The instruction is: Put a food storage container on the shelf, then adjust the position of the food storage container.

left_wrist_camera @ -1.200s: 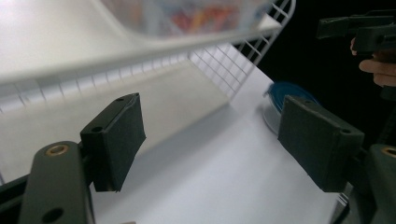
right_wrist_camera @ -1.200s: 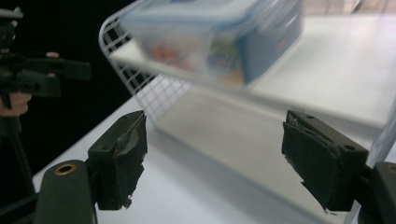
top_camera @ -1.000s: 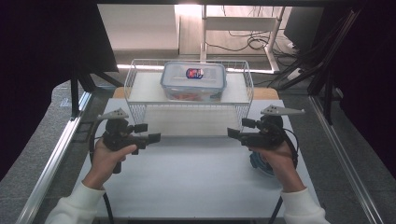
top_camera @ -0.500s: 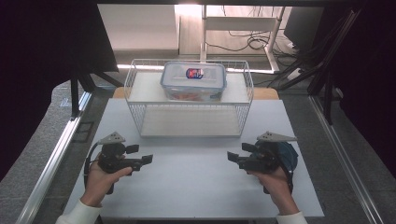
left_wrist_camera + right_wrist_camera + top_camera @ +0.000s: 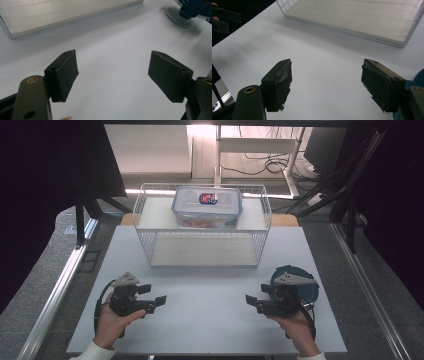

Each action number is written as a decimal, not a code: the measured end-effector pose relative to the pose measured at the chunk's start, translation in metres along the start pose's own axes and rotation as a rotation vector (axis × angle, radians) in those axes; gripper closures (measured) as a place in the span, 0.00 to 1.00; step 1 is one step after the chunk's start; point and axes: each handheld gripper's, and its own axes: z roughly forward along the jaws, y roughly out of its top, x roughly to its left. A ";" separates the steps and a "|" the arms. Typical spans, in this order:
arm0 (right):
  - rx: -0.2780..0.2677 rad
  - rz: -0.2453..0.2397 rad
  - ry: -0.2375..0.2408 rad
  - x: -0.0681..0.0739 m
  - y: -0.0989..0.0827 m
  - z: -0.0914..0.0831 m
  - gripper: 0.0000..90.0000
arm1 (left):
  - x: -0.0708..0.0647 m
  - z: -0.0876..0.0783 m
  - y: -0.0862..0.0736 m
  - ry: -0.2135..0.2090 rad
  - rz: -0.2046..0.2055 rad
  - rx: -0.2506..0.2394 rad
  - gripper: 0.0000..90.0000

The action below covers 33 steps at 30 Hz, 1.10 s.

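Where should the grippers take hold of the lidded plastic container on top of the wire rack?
Probably at its two short ends, one gripper from each side. The container lies flat on the wire rack, long side toward the person and wider than either open gripper, so the left gripper and right gripper could each pinch the lid rim at one end.

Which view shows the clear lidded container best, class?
The high view: the lidded container sits whole on the wire rack's top shelf. The gripper views catch the rack's lower shelf, not the container.
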 end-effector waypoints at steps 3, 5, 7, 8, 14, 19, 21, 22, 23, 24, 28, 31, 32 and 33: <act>0.001 -0.001 0.003 0.000 0.000 0.000 0.27 | -0.001 0.001 0.000 0.003 0.009 0.001 0.26; 0.008 -0.007 -0.007 -0.001 0.001 0.000 0.27 | -0.001 0.001 -0.001 0.005 0.011 0.000 0.26; 0.008 -0.008 -0.013 -0.003 0.003 -0.001 0.27 | -0.001 0.000 -0.001 0.005 0.011 -0.002 0.26; 0.009 -0.004 -0.016 -0.005 0.004 -0.002 0.28 | 0.000 0.000 -0.002 0.007 0.012 -0.002 0.26; 0.001 0.015 -0.027 -0.012 0.009 -0.011 0.32 | 0.004 -0.002 -0.005 0.007 0.009 0.008 0.26; -0.015 0.037 -0.028 -0.023 0.015 -0.023 0.39 | 0.005 -0.004 -0.006 0.012 0.004 0.007 0.26; -0.019 0.030 -0.054 -0.031 0.018 -0.031 0.44 | 0.005 -0.002 -0.005 0.013 0.006 0.012 0.26; -0.019 0.031 -0.072 -0.035 0.019 -0.035 0.46 | 0.005 -0.002 -0.006 0.014 0.009 0.014 0.26; -0.022 0.037 -0.081 -0.039 0.019 -0.038 0.48 | 0.004 -0.001 -0.006 0.015 0.011 0.017 0.26; -0.024 0.046 -0.090 -0.045 0.019 -0.042 0.49 | 0.005 -0.001 -0.006 0.014 0.012 0.019 0.26; -0.022 0.075 -0.155 -0.069 0.017 -0.056 0.59 | 0.007 0.000 -0.007 0.018 0.010 0.021 0.26; -0.016 0.099 -0.183 -0.087 0.015 -0.061 0.68 | 0.008 0.002 -0.007 0.021 0.010 0.028 0.26; -0.012 0.103 -0.187 -0.091 0.015 -0.062 0.70 | 0.008 0.003 -0.007 0.023 0.010 0.030 0.26; -0.004 0.113 -0.199 -0.098 0.014 -0.062 0.73 | 0.008 0.003 -0.007 0.023 0.009 0.030 0.26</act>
